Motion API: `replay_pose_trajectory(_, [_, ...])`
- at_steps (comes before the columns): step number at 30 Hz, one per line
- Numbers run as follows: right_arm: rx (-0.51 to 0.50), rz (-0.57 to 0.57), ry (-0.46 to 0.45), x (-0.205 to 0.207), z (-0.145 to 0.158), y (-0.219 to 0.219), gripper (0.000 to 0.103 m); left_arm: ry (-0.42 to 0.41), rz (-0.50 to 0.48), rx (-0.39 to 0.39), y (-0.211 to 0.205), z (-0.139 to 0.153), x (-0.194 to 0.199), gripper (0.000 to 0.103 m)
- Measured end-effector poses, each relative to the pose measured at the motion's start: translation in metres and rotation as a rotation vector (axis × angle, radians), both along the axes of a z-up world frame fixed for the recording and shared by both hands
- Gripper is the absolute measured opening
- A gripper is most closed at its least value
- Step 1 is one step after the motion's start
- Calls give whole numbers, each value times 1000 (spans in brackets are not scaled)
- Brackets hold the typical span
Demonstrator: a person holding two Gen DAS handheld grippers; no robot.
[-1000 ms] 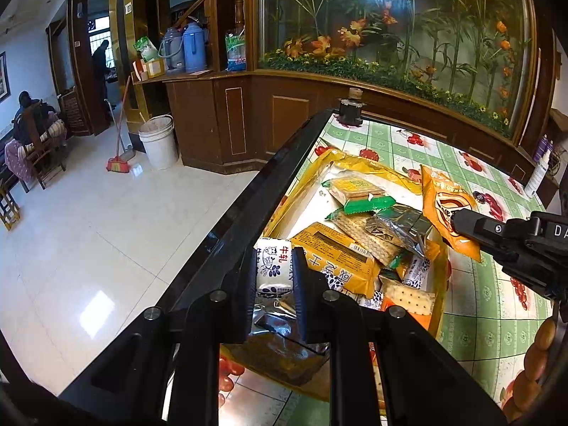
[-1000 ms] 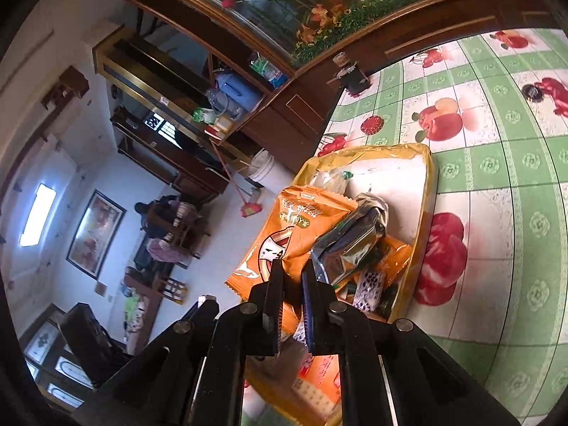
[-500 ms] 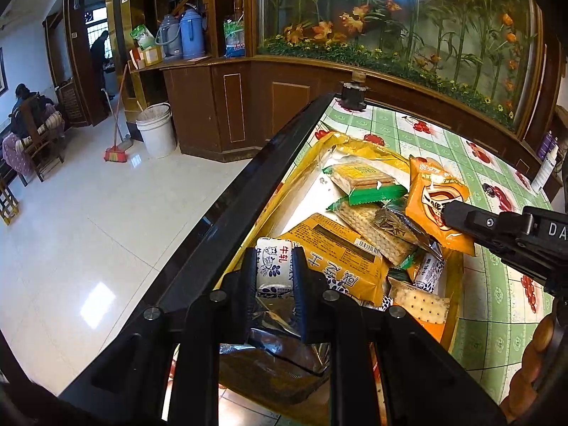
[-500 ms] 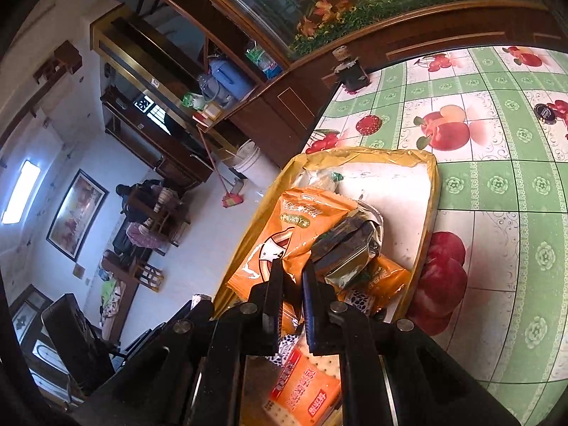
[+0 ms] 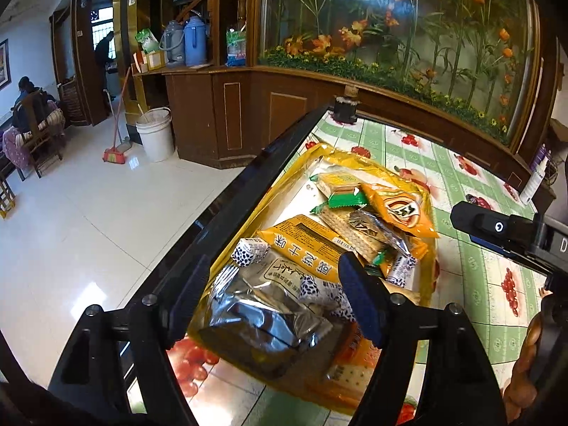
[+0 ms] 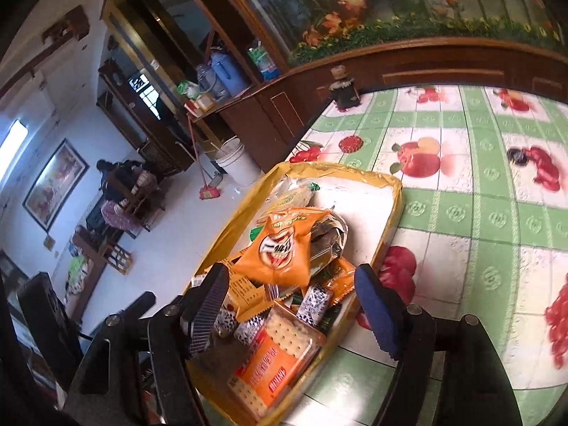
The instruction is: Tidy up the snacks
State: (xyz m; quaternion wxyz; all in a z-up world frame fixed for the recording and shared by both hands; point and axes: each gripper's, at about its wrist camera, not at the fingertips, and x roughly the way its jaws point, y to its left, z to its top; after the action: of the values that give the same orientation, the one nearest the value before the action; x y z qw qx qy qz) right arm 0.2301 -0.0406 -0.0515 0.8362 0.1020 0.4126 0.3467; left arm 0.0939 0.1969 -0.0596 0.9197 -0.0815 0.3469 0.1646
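Note:
A yellow tray (image 5: 321, 152) (image 6: 392, 213) full of snack packets sits at the table's left edge. In the left wrist view my left gripper (image 5: 273, 294) is open above a silver foil packet (image 5: 262, 316), with a small spotted candy (image 5: 250, 251) and a yellow biscuit pack (image 5: 301, 248) beyond it. An orange chip bag (image 5: 401, 209) (image 6: 284, 248) lies on top of the pile. In the right wrist view my right gripper (image 6: 289, 301) is open above the tray's near end, over a cracker pack (image 6: 280, 355). The right gripper's body also shows at the right of the left wrist view (image 5: 504, 234).
The table has a green checked fruit-print cloth (image 6: 479, 213) and a dark raised edge (image 5: 248, 184) on the left. A small dark jar (image 5: 346, 108) stands at the far corner. A wooden cabinet with flowers (image 5: 390, 53) backs the table. A white bottle (image 5: 532, 181) stands far right.
Both grippers have opened. The left one let go of the spotted candy, which now lies in the tray. The right one let go of the orange chip bag, now on the pile.

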Motion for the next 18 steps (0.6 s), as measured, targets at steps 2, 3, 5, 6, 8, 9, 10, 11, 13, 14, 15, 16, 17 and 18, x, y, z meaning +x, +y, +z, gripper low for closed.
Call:
replay_pose_trajectory(2, [-18, 36, -42, -10, 9, -4, 75, -23, -4, 24, -6, 7, -11, 76])
replay_pose_trajectory(3, [-27, 56, -64, -16, 12, -5, 75, -29, -1, 38, -9, 9, -15, 76])
replay_pose_trajectory(5, [-59, 102, -116, -29, 21, -5, 76, -54, 0, 58, -13, 17, -28, 76])
replay_pose_trajectory(6, [-78, 124, -145, -37, 24, -4, 76, -70, 4, 63, -15, 21, -36, 76])
replay_pose_trajectory(8, [-127, 175, -223, -57, 31, -1, 81, -96, 13, 61, -15, 28, -47, 76])
replay_pose_trajectory(9, [-152, 200, -261, -67, 33, 2, 82, -107, 17, 66, -16, 32, -54, 76])
replay_pose_trajectory(10, [-176, 225, -300, -77, 34, 4, 85, -119, 23, 78, -18, 35, -61, 77])
replay_pose_trajectory(11, [-196, 248, -337, -86, 36, 4, 85, -129, 28, 90, -19, 39, -68, 77])
replay_pose_trajectory(13, [-215, 277, -375, -102, 38, 4, 85, -142, 32, 105, -21, 44, -83, 79])
replay_pose_trajectory(14, [-223, 285, -382, -109, 38, 3, 85, -145, 29, 106, -22, 46, -89, 79])
replay_pose_trajectory(15, [-227, 291, -383, -112, 38, 2, 85, -146, 28, 110, -23, 47, -94, 80])
replay_pose_trajectory(16, [-228, 296, -385, -117, 39, 1, 85, -147, 29, 116, -24, 49, -100, 80])
replay_pose_trajectory(17, [-230, 298, -390, -122, 39, -2, 85, -148, 27, 122, -26, 50, -105, 80])
replay_pose_trajectory(18, [-233, 299, -395, -127, 38, -4, 85, -149, 24, 124, -27, 51, -113, 80])
